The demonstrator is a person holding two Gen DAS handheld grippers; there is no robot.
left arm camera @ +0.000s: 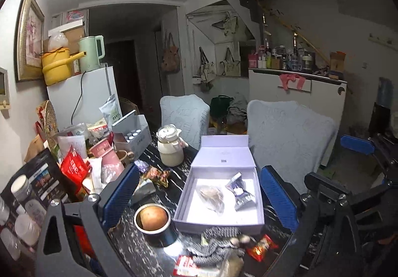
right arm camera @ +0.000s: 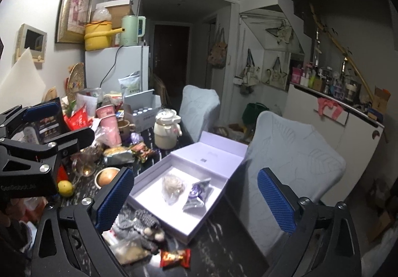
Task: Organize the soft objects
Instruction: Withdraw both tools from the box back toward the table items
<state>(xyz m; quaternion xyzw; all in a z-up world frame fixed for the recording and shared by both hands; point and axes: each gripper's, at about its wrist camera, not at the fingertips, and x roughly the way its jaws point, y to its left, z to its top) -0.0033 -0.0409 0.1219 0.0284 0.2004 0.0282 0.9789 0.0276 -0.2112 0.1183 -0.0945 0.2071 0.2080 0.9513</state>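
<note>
Both of my tongs hang above the dark marbled desk (left arm camera: 154, 254), and both sets are spread wide with nothing between the blue pads. My left tongs (left arm camera: 199, 199) frame the open lavender gift box (left arm camera: 219, 223); my right tongs (right arm camera: 196, 204) frame that same box (right arm camera: 196, 232) from the other side. In the right wrist view my left tongs show at nine o'clock, well above the clutter.

Inside the box lie two soft packets side by side: a clear bag with a pale bun (left arm camera: 211, 196) toward nine o'clock, and a purple-and-silver snack pouch (left arm camera: 240, 192) toward three o'clock, just beside it. The lid stands up at the box's twelve o'clock edge.

At six o'clock from the box, touching its front wall, sits a heap of grey knitted cloth (left arm camera: 216, 243), with a red wrapped snack (left arm camera: 262, 247) just at its three o'clock side. At nine o'clock from the box there is a metal cup holding a round brown fruit (left arm camera: 152, 218). A cream teapot (left arm camera: 170, 147) stands at eleven o'clock, near two covered chairs (left arm camera: 288, 132).
</note>
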